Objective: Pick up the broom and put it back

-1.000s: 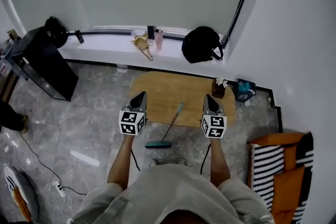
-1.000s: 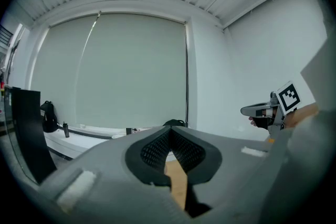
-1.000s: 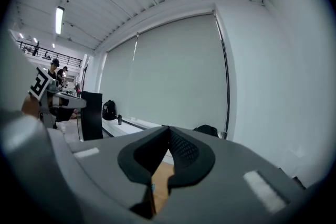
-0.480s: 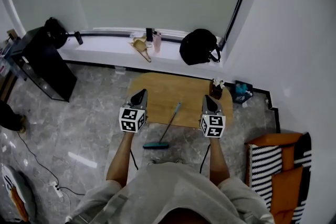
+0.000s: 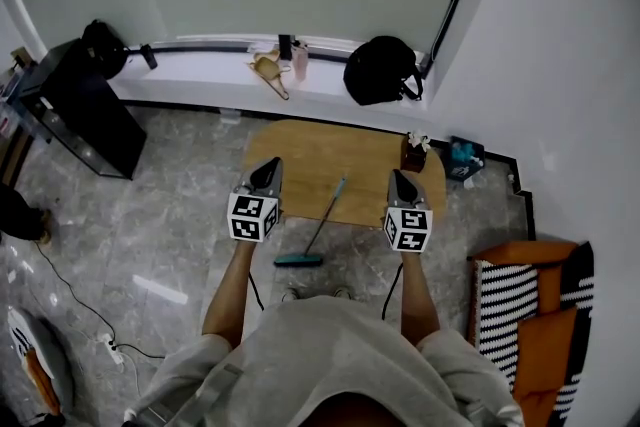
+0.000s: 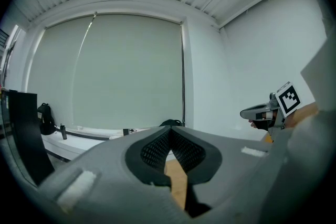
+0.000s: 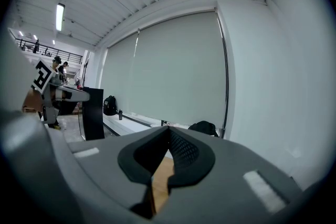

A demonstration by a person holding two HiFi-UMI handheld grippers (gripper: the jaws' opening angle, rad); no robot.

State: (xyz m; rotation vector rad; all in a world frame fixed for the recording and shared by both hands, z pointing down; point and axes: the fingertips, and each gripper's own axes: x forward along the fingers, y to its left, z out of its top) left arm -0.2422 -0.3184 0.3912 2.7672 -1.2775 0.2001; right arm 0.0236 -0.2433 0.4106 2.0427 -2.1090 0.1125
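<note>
Teal at the head and thin in the handle, the broom (image 5: 321, 218) rests with its head on the grey floor (image 5: 180, 215) just ahead of the person's feet. Its long axis slants away and to the right, and its top end seems to lean on the near edge of the wooden table (image 5: 310, 160). It lies between and below the two claws. The left gripper (image 5: 268, 165) is nearer the head and the right gripper (image 5: 398, 177) slightly nearer the handle's top, so either would have to dip down and inward. Both claws are pinched together with nothing in them. On the table's far right corner a small dark pot (image 5: 413, 155) holds something pale, perhaps a plant. A black bag (image 5: 380, 70) sits on the window ledge, its contents hidden.
</note>
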